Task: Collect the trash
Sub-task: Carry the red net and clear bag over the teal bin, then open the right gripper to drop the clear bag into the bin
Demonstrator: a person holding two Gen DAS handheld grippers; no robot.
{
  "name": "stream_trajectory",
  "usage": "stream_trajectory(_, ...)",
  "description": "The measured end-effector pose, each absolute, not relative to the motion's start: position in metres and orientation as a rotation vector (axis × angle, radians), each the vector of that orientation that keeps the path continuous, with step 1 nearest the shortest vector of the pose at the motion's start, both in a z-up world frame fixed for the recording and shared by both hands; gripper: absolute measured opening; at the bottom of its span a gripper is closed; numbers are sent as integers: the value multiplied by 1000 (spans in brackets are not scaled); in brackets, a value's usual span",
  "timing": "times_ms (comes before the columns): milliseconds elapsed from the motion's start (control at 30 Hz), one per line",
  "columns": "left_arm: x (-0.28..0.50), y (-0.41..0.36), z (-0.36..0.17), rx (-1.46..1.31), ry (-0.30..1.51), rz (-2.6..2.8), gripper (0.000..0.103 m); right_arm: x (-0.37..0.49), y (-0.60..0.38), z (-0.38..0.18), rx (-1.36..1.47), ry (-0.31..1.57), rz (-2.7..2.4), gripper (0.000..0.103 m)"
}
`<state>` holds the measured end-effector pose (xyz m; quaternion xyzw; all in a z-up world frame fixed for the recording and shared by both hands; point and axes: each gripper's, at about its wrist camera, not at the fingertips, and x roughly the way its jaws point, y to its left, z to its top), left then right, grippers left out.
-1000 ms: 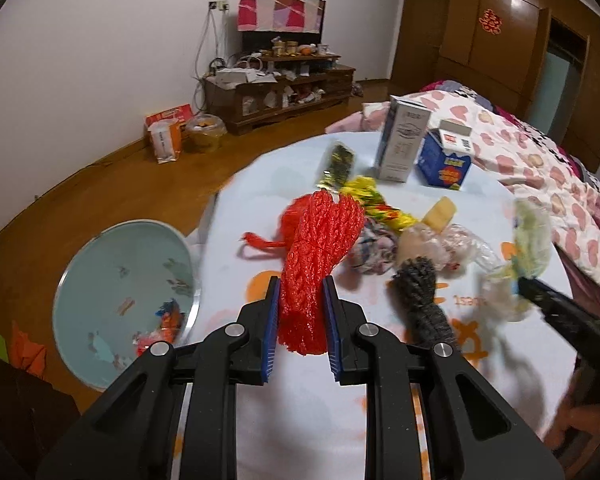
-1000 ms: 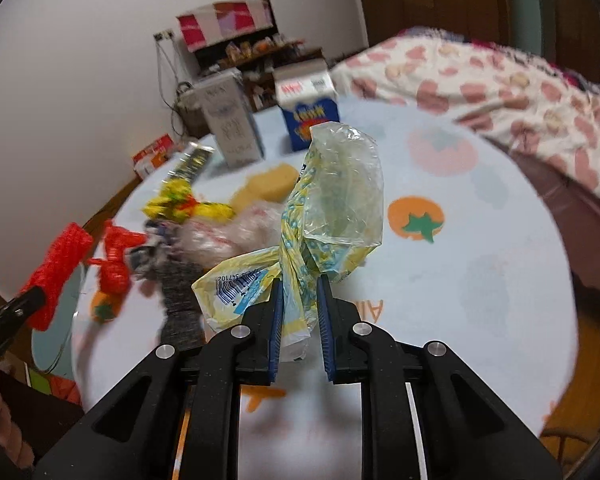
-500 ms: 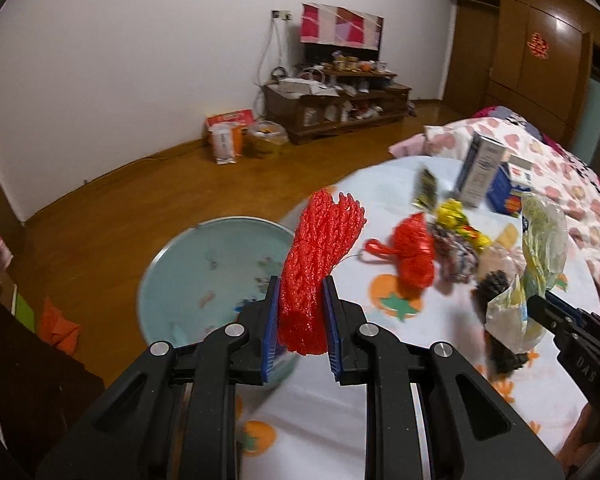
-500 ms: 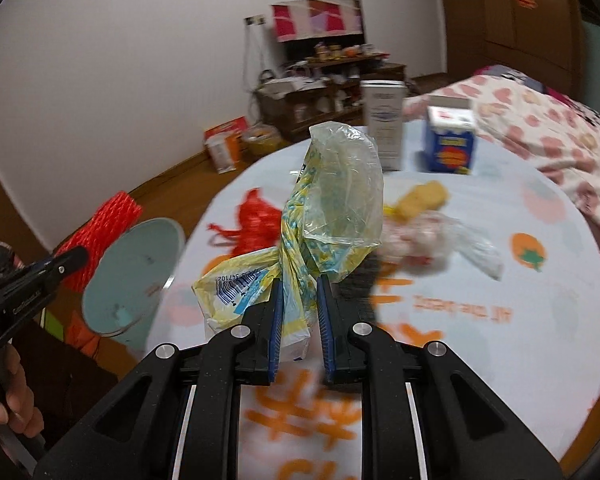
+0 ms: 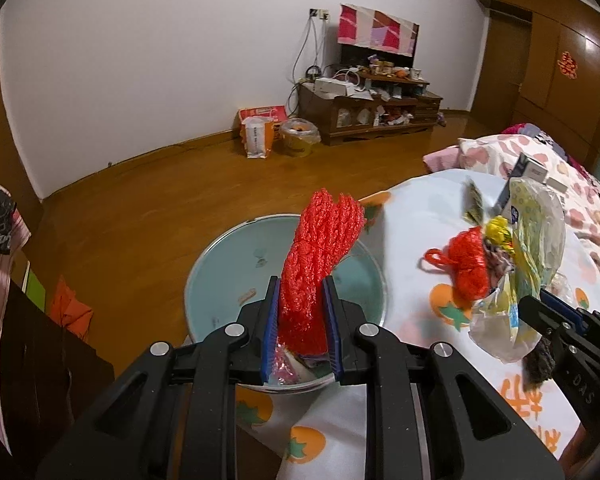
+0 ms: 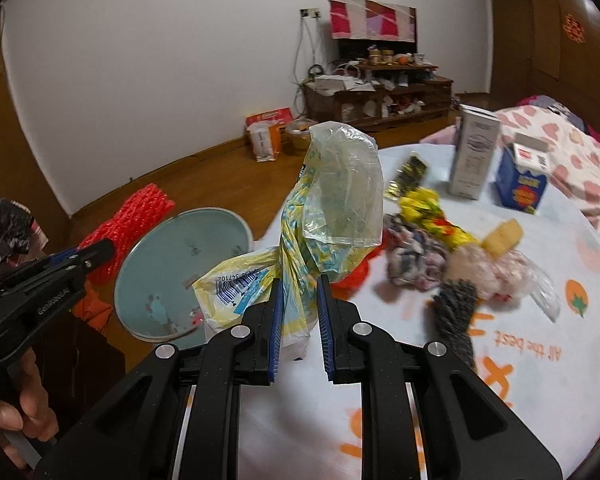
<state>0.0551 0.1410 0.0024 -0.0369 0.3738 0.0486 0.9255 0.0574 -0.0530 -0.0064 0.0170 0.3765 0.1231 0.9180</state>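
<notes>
left gripper point(image 5: 301, 322): pinching the red mesh net point(image 5: 316, 268), which stands up from between its blue pads
trash bin point(image 5: 220, 264): pale blue, directly below and ahead of the left gripper, scraps inside
right gripper point(image 6: 299, 320): clamped on a crumpled plastic bag point(image 6: 332, 216)
table point(image 6: 520, 360): right of both grippers, more trash point(image 6: 428, 240) lying on it, two cartons point(image 6: 476, 152) beyond

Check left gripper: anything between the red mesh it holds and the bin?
Nothing visible. The left gripper is shut on the red mesh, which hangs above the open trash bin. Only trash at the bin's bottom lies below.
</notes>
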Motion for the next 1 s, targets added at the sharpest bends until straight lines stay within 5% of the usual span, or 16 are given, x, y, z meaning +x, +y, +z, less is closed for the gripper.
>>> stream_trajectory(1000,97,192,-51,-110,909,226,21,105,46,-49,-90,866,416,18)
